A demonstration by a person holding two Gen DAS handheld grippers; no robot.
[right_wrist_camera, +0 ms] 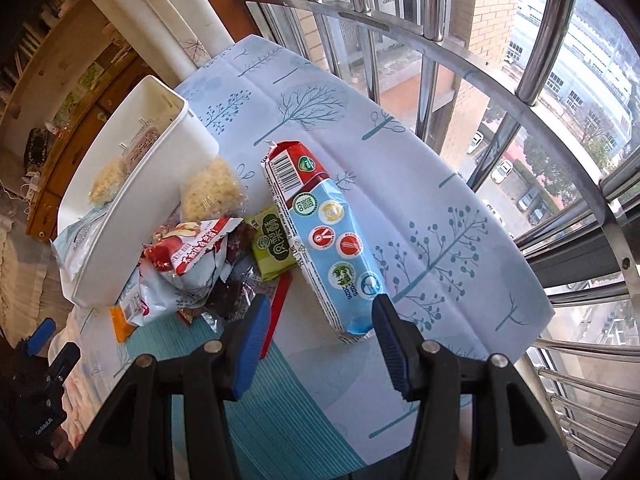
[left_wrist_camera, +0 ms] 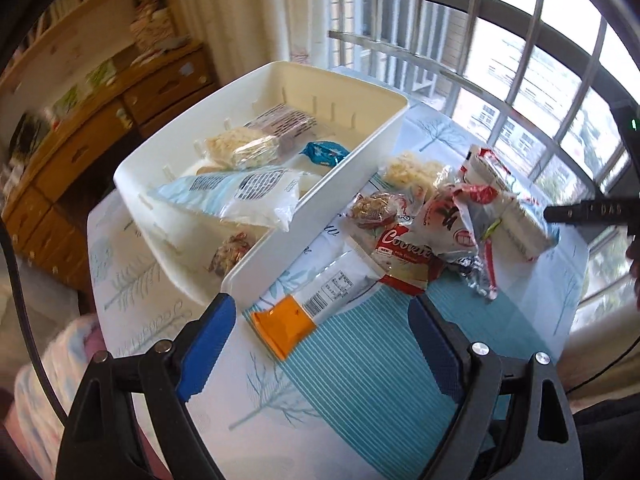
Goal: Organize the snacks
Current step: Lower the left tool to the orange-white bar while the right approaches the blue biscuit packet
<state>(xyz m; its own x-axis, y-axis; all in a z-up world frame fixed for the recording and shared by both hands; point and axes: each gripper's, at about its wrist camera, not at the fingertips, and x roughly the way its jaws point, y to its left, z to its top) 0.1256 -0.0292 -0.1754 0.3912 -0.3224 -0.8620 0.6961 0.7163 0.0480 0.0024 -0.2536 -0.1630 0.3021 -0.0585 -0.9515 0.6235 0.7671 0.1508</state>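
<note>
Here the white bin (left_wrist_camera: 256, 132) serves as the landmark: it sits on a table (right_wrist_camera: 320, 92) under a tree-print cloth, toward the wooden cabinet side, and already holds a puffed-rice bar (left_wrist_camera: 240, 148), a dark wrapped bar (left_wrist_camera: 284, 124), a small blue packet (left_wrist_camera: 325, 153) and a pale blue bag (left_wrist_camera: 236, 196) that leans over its near rim. Just beside the bin's long wall lies a heap of loose snacks: another rice cake (right_wrist_camera: 212, 194), a red-and-white crumpled packet (right_wrist_camera: 188, 256), a red cookie packet (left_wrist_camera: 404, 256) and a green packet (right_wrist_camera: 274, 242). Nearer than the bin's corner, an orange-ended white pouch (left_wrist_camera: 304, 308) lies flat on the cloth.

The left gripper (left_wrist_camera: 324, 316) hangs over that pouch with its blue pads wide apart and nothing between them. The right gripper (right_wrist_camera: 318, 316) is on the far side of the heap from the bin, its fingers apart and empty, just above the near end of a long light-blue packet with a red top (right_wrist_camera: 324, 248), which lies on the cloth well clear of the bin.
</note>
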